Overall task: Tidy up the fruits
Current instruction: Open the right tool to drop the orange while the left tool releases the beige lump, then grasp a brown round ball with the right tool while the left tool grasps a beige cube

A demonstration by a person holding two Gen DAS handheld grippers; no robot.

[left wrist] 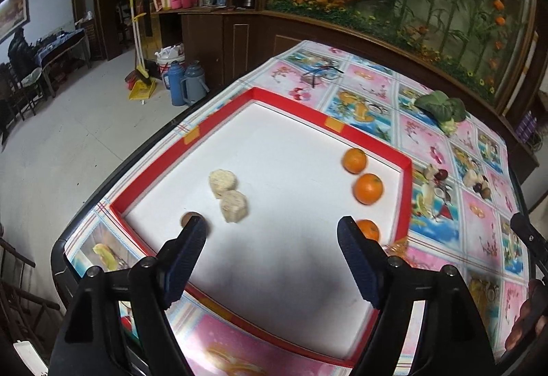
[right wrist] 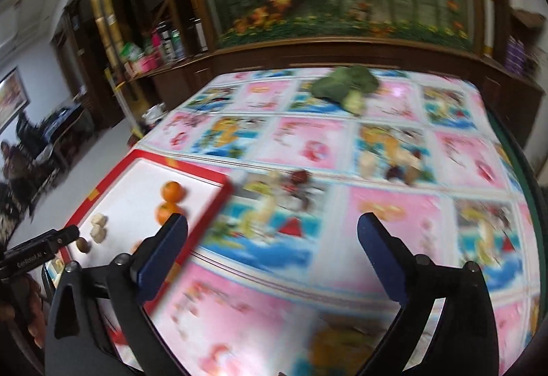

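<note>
Lettering "GenRobot.AI" on left tool (right wrist: 61,235), seen from right wrist. Three round oranges (left wrist: 368,188) in red tray (left wrist: 406,191), skins glossy. Both tools, left and right (right wrist: 272,235), open, nothing between jaws.

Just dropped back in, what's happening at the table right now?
A person is sorting fruit into a red-rimmed white tray with two handheld grippers. Three oranges line its right side; two pale peeled chunks and a small brown fruit lie on its left. The left gripper hovers open and empty over the tray. The right gripper, also open and empty, is over the patterned tablecloth. A leafy green vegetable remains outside the tray.
</note>
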